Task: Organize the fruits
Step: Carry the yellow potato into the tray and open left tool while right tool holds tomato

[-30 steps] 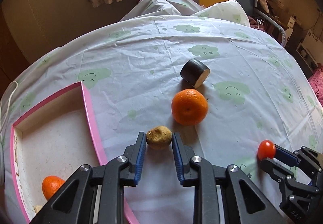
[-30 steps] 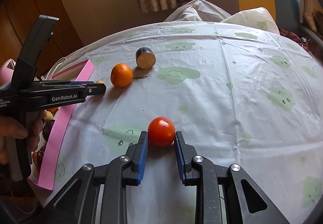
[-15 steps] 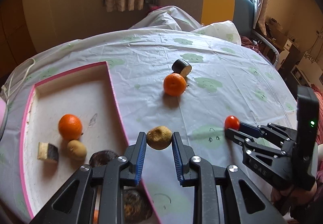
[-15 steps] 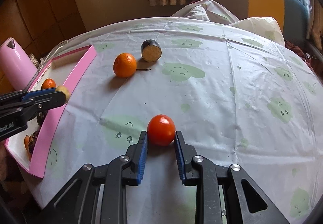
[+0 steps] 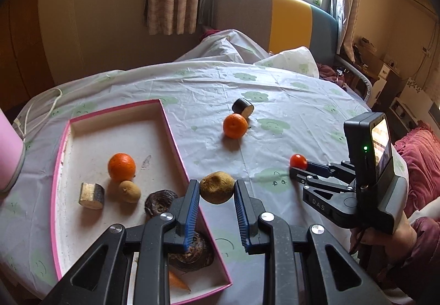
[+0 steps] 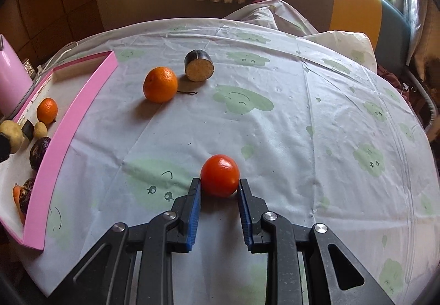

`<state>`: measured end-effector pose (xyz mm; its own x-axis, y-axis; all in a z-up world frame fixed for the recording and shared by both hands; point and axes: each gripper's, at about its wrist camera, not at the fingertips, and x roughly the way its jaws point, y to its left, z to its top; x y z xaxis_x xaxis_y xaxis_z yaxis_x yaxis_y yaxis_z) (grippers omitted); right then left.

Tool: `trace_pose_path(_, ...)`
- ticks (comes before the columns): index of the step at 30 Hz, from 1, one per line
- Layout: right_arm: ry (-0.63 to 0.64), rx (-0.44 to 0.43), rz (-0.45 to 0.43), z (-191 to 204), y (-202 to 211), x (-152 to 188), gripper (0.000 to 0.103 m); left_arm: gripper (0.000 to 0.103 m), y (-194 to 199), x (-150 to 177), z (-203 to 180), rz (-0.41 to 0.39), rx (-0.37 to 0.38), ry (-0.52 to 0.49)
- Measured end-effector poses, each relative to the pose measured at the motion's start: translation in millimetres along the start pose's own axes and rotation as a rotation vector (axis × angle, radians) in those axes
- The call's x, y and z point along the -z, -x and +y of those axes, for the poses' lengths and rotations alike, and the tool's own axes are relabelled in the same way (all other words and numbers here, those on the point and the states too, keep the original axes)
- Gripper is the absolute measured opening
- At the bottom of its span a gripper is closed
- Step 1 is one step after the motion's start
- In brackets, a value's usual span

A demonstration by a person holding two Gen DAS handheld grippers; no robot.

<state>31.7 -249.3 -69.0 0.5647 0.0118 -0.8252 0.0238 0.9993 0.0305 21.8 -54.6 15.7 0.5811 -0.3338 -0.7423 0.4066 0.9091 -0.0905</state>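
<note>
My left gripper [image 5: 216, 189] is shut on a brown kiwi [image 5: 217, 191] and holds it in the air above the right wall of the pink tray [image 5: 176, 152]. The tray holds an orange [image 5: 121, 167], a small kiwi [image 5: 129, 191], a cut vegetable piece [image 5: 91, 195], dark round roots [image 5: 161, 202] and a carrot [image 5: 178, 280]. My right gripper [image 6: 219, 183] is shut on a red tomato [image 6: 219, 175] over the tablecloth; it also shows in the left wrist view [image 5: 298, 162]. An orange [image 6: 160, 84] and a cut eggplant piece [image 6: 199, 65] lie on the cloth.
A pink container [image 6: 12, 79] stands left of the tray, with a white cable [image 5: 41, 109] by it. The round table has a cloth with green cloud prints [image 6: 343, 123]. A sofa [image 5: 275, 19] and curtains are behind the table.
My left gripper has risen and pulled back toward the tray with the kiwi, so more of the tray shows. My right gripper has lifted a little with the tomato.
</note>
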Motion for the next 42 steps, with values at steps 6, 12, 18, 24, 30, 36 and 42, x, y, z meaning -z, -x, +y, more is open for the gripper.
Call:
trace_pose_path(6,-0.029,-0.005,-0.024,-1,1,3,0.026,0.026,0,9,23,0.005,-0.038,0.071)
trace_pose_path(12,-0.043,-0.02,-0.051,-4,2,7,0.026,0.026,2,24,59,0.007,-0.105,0.171)
trace_pose_path(18,-0.049,-0.03,-0.065,-5,2,9,0.026,0.026,4,32,96,0.005,-0.208,0.254)
trace_pose_path(24,-0.054,-0.032,-0.076,-6,3,11,0.026,0.026,3,36,116,0.0,-0.251,0.303)
trace_pose_path(30,-0.056,-0.026,-0.08,-5,3,11,0.026,0.027,-3,39,119,0.011,-0.258,0.321)
trace_pose_path(36,-0.057,-0.023,-0.08,-5,3,11,0.026,0.036,-4,40,115,0.021,-0.274,0.319)
trace_pose_path(42,-0.056,-0.021,-0.08,-5,3,11,0.026,0.036,-1,43,114,0.019,-0.276,0.322)
